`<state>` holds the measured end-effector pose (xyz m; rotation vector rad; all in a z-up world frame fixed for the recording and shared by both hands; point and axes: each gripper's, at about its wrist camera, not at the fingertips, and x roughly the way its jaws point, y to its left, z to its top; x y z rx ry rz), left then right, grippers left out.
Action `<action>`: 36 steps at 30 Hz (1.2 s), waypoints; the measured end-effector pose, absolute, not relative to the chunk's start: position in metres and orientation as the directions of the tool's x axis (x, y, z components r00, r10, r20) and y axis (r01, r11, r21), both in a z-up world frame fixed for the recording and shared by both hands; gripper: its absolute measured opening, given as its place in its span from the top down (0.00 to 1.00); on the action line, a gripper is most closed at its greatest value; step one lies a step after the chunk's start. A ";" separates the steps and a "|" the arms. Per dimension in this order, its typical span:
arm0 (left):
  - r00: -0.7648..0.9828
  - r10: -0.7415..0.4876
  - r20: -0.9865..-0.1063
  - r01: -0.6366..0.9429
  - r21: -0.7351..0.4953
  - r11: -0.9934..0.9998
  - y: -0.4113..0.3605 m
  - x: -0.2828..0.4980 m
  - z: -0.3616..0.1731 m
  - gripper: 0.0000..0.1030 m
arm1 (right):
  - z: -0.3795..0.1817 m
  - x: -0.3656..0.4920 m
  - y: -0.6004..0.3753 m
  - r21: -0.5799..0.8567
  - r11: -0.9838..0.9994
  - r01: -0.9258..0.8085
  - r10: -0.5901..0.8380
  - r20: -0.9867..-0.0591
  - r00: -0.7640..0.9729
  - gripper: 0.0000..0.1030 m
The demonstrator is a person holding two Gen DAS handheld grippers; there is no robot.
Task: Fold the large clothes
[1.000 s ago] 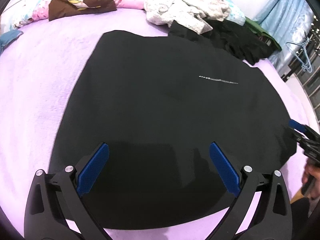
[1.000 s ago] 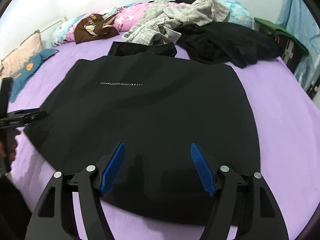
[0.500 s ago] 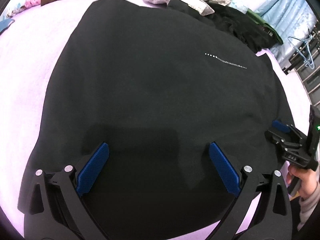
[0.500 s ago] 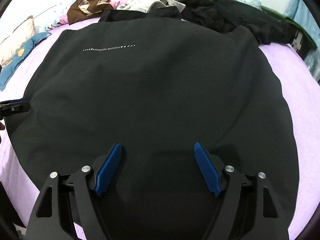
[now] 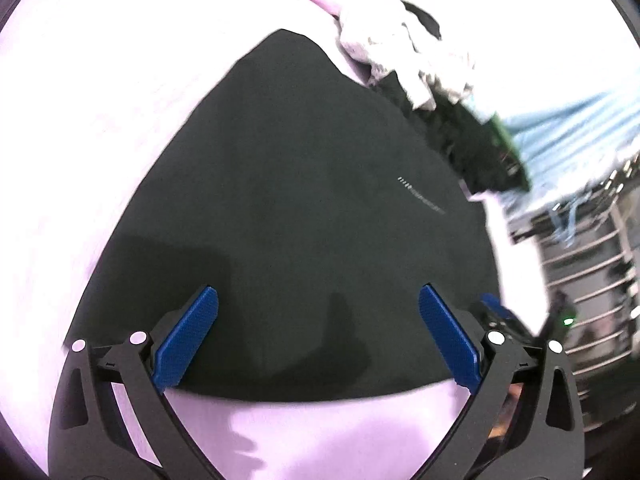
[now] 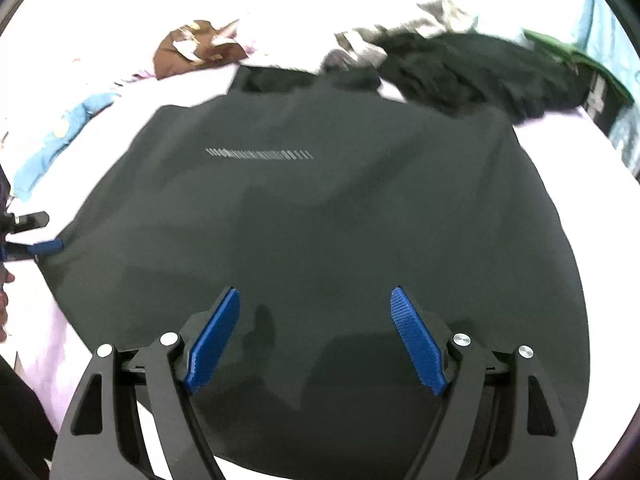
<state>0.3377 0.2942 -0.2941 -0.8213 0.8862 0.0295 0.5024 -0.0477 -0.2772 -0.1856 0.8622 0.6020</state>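
Both views are smeared by motion, so the far clutter reads only as shapes. Nearest, the left tongs [image 5: 318,340] stand wide open over the near hem of the black garment [image 5: 300,200], nothing between the pads; the right tongs [image 6: 316,340] have just been opening and gape over the same cloth, empty. The garment lies flat on the lilac bed [image 5: 320,432], a pale printed line [image 6: 258,154] across it. Beyond its far edge sit a heap of rumpled clothes [image 6: 460,68] and a brown cushion [image 6: 196,52].
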 end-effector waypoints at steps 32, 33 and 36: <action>0.818 -0.354 -0.454 -0.452 -0.887 0.094 0.333 0.285 -0.373 0.06 | -0.267 0.483 -0.004 0.108 0.719 -0.687 0.531 -0.723 0.442 0.16; 0.818 -0.348 -0.458 -0.457 -0.885 0.090 0.333 0.286 -0.375 0.06 | -0.267 0.484 -0.004 0.111 0.720 -0.685 0.532 -0.723 0.441 0.16; 0.822 -0.335 -0.460 -0.462 -0.883 0.079 0.333 0.289 -0.380 0.06 | -0.270 0.488 -0.006 0.112 0.724 -0.681 0.527 -0.727 0.441 0.16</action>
